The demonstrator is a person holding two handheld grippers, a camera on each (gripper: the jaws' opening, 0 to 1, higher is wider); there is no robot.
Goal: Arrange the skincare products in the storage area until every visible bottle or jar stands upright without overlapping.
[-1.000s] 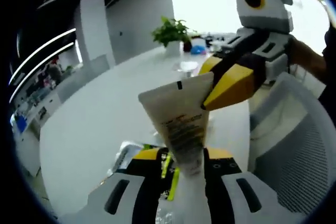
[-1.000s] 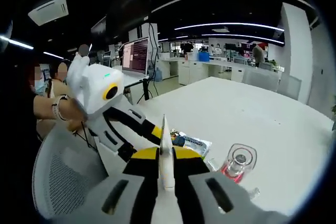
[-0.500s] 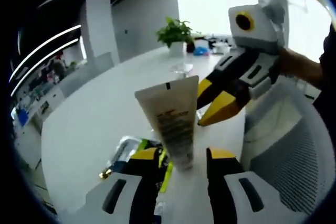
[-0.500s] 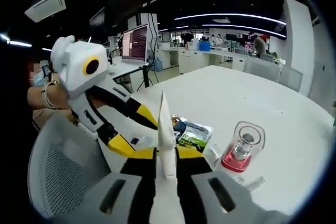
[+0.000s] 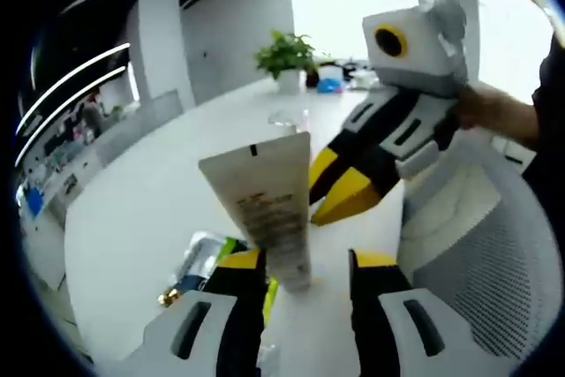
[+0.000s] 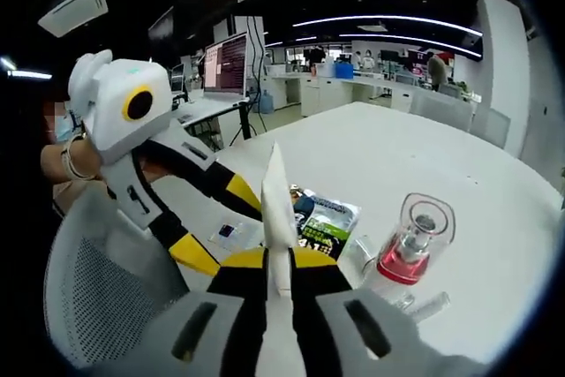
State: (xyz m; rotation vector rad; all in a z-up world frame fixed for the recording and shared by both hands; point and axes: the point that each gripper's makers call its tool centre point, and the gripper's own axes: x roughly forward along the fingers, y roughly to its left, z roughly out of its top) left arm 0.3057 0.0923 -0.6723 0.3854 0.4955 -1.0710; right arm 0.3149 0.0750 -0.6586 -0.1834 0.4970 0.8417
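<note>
A cream tube (image 5: 265,205) with brown print stands crimped end up between my left gripper's (image 5: 307,260) jaws. Those jaws are open; the tube's lower end sits near the left one. My right gripper (image 5: 320,190) comes in from the right, its yellow tips at the tube's right edge. In the right gripper view the tube (image 6: 275,209) shows edge-on, and my right gripper's (image 6: 278,258) jaws stand close together around its thin edge. The left gripper (image 6: 219,222) hangs open just left of it.
A pink bottle with a clear cap (image 6: 408,249) stands on the white table (image 6: 459,183), and a green sachet pack (image 6: 322,222) lies flat behind the tube. A mesh chair (image 5: 494,253) is at the table's edge. A potted plant (image 5: 287,55) stands far off.
My left gripper's jaws have spread away from the tube. The right gripper has dropped from the tube's crimped top corner to its side edge. The tube has shifted towards the left jaw.
</note>
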